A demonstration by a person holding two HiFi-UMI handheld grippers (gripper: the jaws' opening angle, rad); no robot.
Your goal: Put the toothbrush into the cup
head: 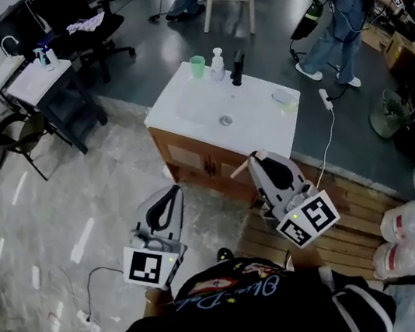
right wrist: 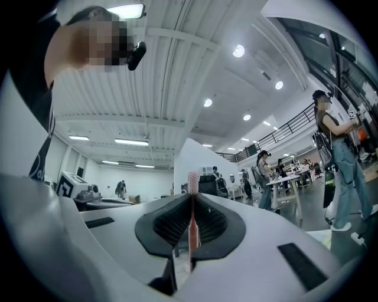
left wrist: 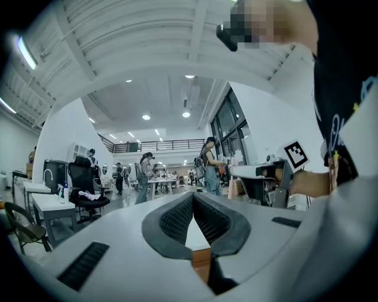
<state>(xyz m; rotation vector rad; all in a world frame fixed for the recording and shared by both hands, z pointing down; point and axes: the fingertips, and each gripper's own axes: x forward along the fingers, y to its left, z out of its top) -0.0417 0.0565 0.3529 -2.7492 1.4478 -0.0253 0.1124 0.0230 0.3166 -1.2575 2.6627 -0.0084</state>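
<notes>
Bright overhead ceiling lights, dim head view, fisheye-warped tool views

Black shirt (head: 232, 311); white left tool (head: 170, 193), right tool (head: 259, 160)

The left tool (left wrist: 193, 196) and the right tool (right wrist: 192, 197) are made of smooth, matt grey plastic. Their pads (left wrist: 176, 219) are black and rough, covered with tiny bumps like rubber. The toothbrush (right wrist: 192, 224) is made of shiny red plastic, with pale bristles at its tip. The surface (head: 182, 110) is seen to be smooth, white and a bit glossy. The cabinet (head: 182, 157) under it is made of brown wood. The cup (head: 198, 66) looks like pale green plastic. The floor (head: 143, 62) is dark and shiny.
</notes>
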